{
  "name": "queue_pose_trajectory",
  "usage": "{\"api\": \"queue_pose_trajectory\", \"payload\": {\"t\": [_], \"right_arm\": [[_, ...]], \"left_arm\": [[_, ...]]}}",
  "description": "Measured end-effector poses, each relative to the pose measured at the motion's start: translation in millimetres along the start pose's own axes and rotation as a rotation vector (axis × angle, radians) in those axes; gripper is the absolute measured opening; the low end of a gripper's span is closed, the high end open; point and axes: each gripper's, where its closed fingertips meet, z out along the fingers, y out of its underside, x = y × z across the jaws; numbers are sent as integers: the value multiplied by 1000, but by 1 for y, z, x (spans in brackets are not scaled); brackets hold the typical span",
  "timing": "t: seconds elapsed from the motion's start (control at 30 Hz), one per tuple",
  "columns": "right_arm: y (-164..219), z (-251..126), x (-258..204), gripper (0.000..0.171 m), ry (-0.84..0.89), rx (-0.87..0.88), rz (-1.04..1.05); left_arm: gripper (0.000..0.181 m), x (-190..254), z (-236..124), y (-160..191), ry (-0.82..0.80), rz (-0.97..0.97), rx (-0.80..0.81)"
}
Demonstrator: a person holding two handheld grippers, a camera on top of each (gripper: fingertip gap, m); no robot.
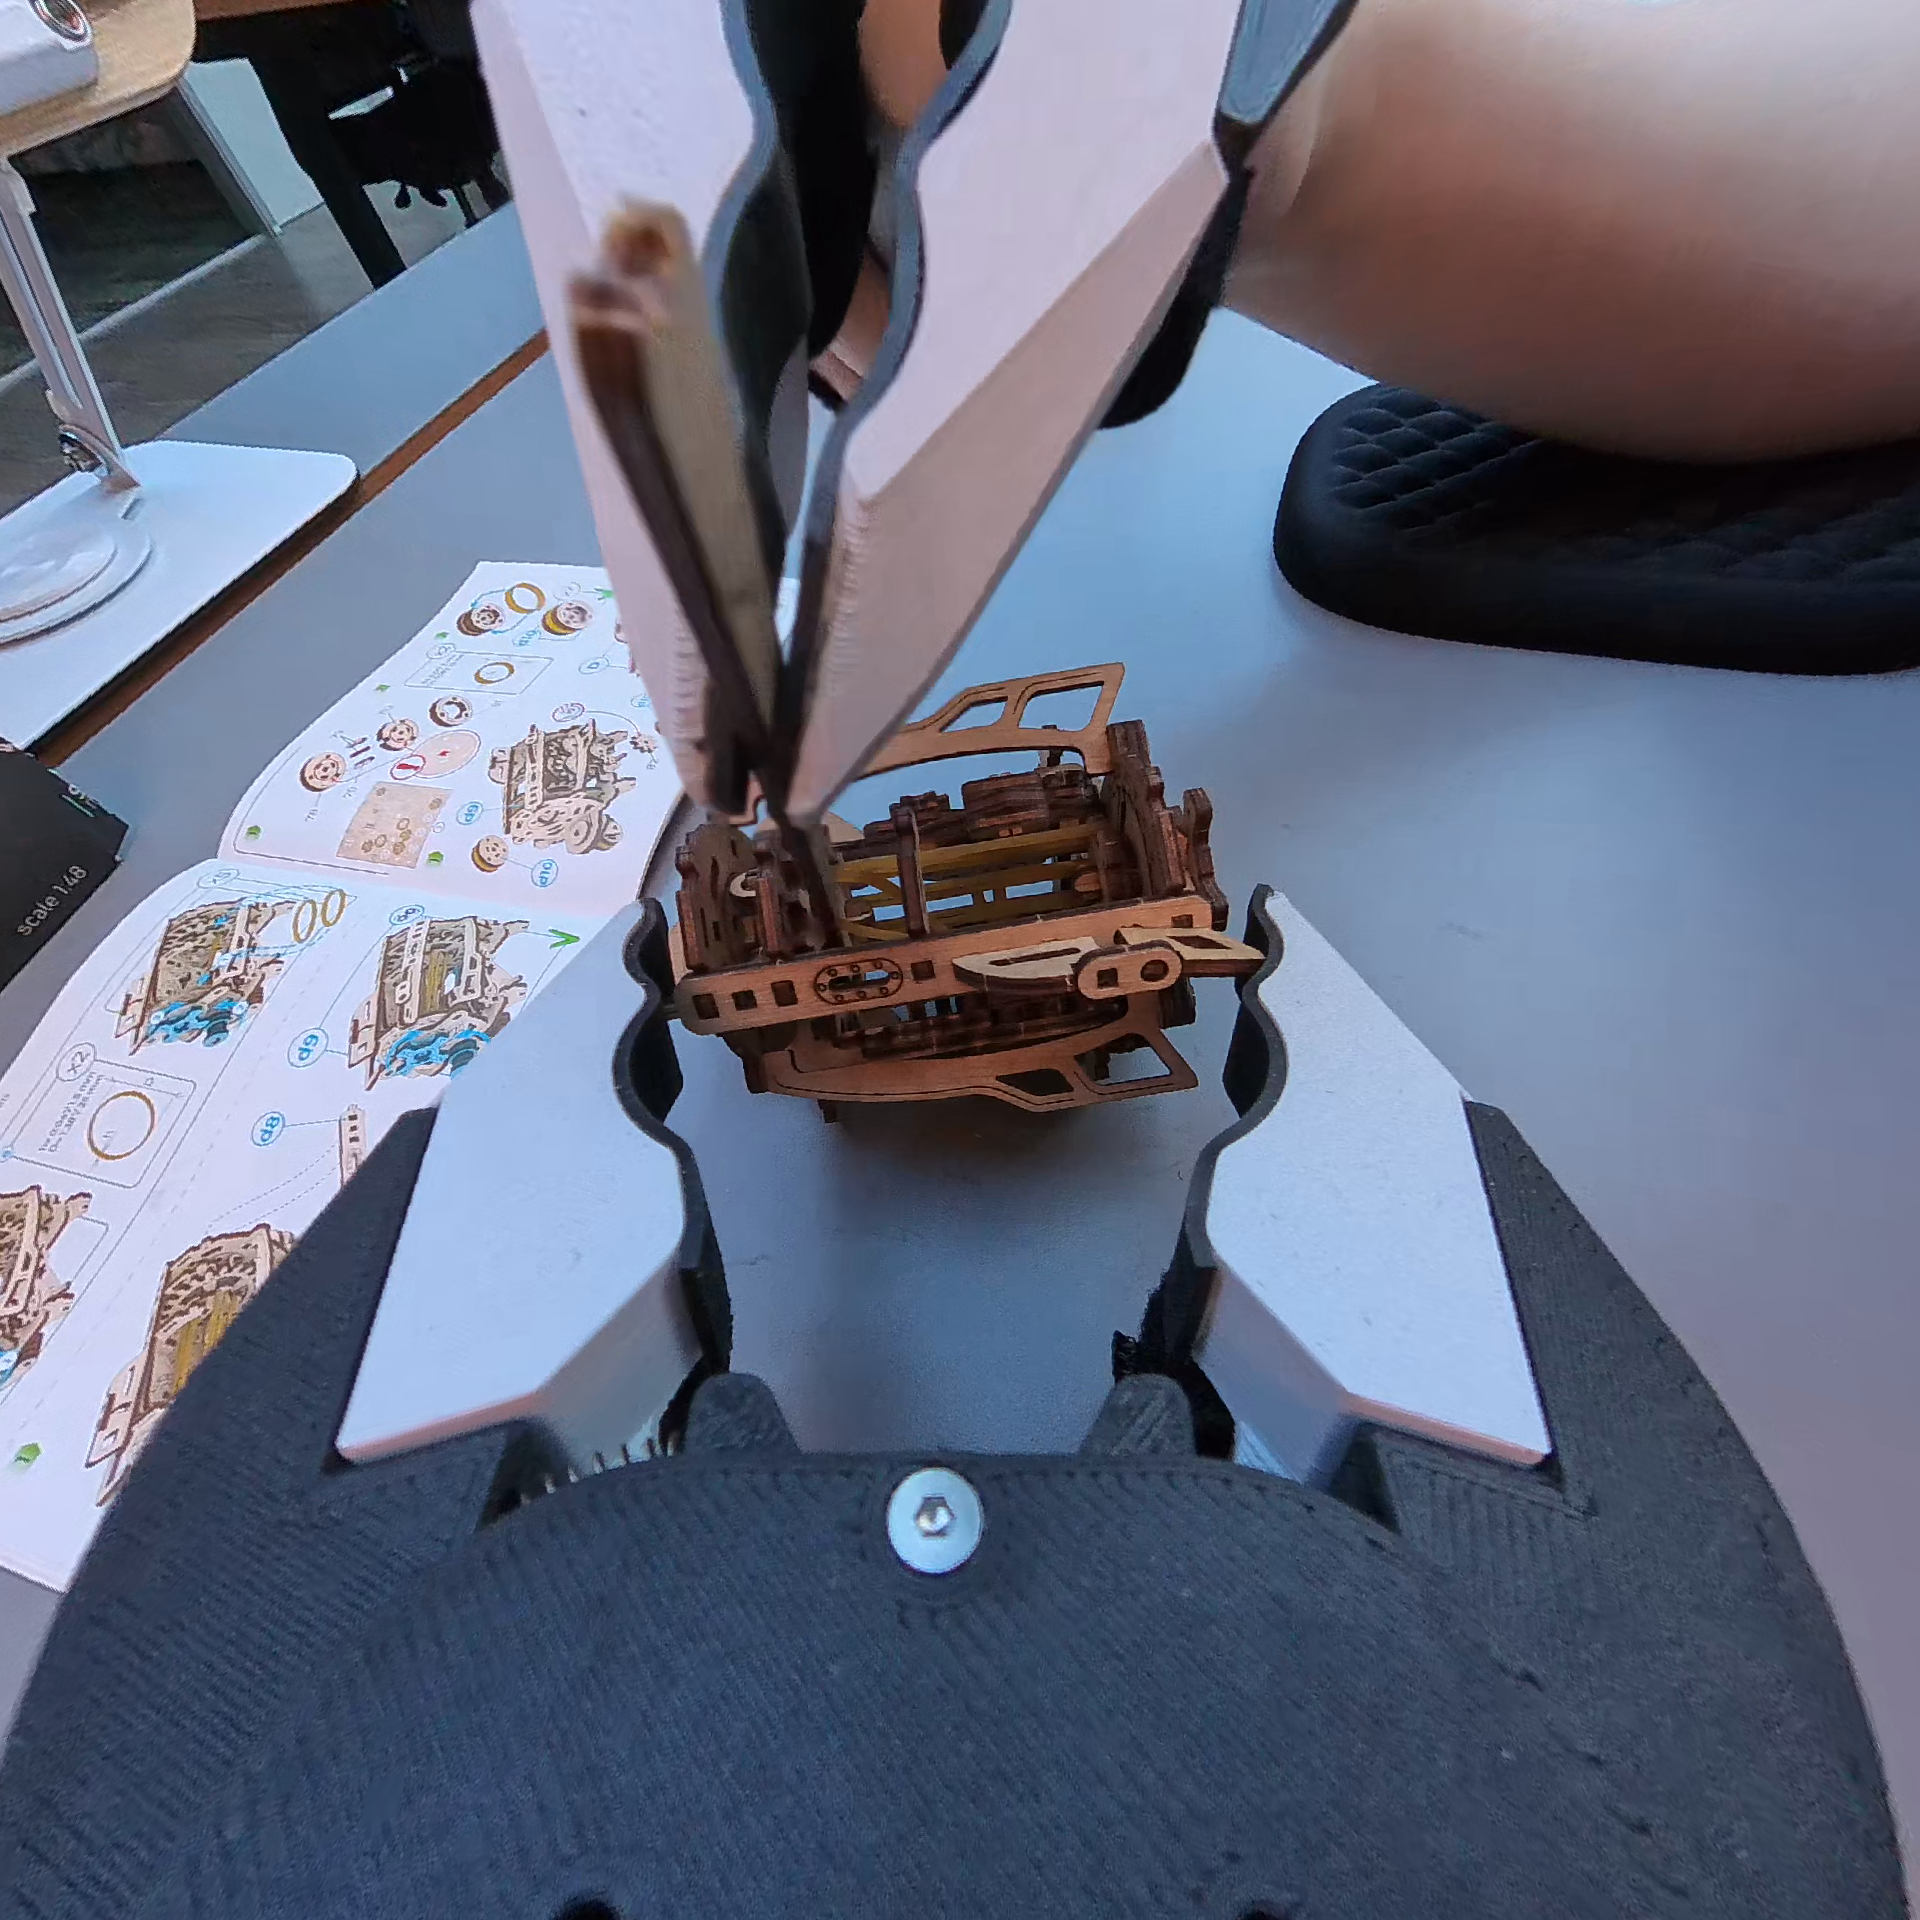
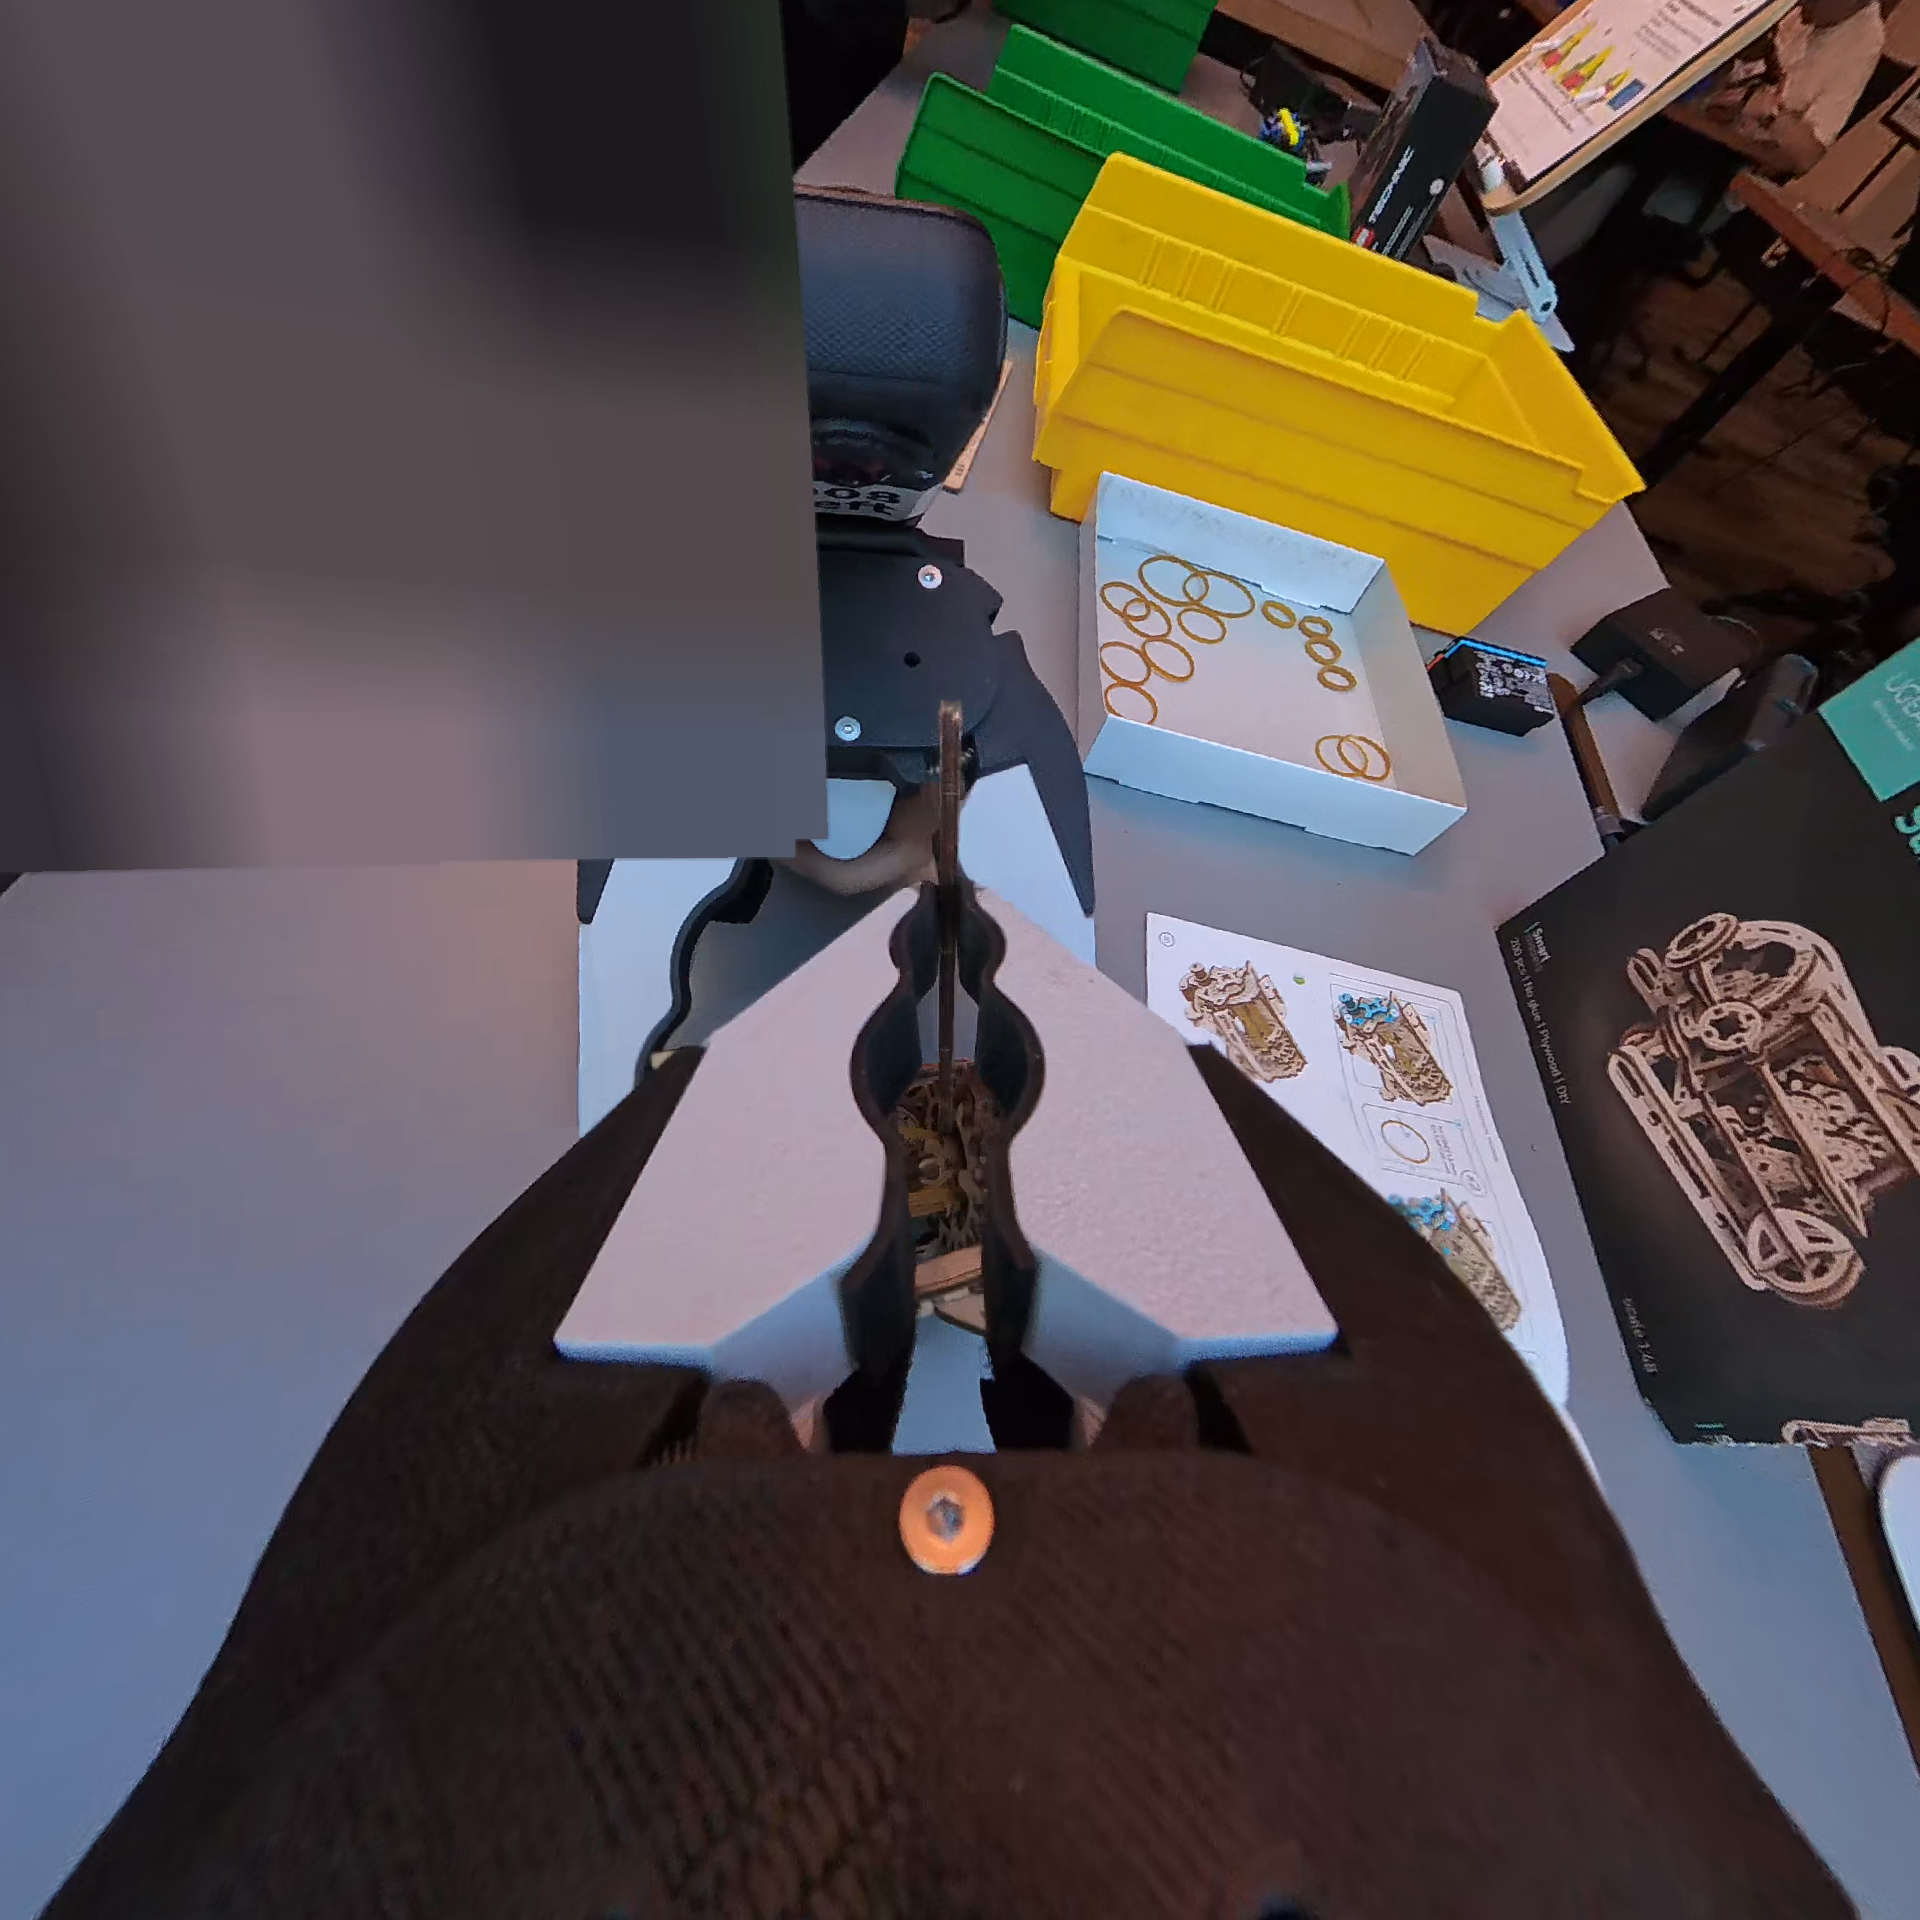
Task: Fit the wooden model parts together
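Wooden model [image 1: 935,925] sits mid-worktop [image 1: 1558,883], framed by left gripper [image 1: 951,997], jaws released, to steady it. Right gripper [image 1: 774,800], jaws clenched on flat wooden part [image 1: 675,499], lowers it edge-first into the model's frame.

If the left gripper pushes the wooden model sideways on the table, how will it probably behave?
The wooden model is thin openwork plywood, so it is probably light and would slide on the smooth grey table. It already sits tilted, so it might tip. Its thin protruding pieces look fragile; pushing there could snap them.
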Motion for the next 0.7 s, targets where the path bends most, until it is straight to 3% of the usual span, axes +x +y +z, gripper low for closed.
{"api": "queue_pose_trajectory", "payload": {"t": [0.7], "right_arm": [[-5, -6, -1, 0, -19, 151, 83]], "left_arm": [[107, 1, 0, 0, 1, 13, -1]]}}
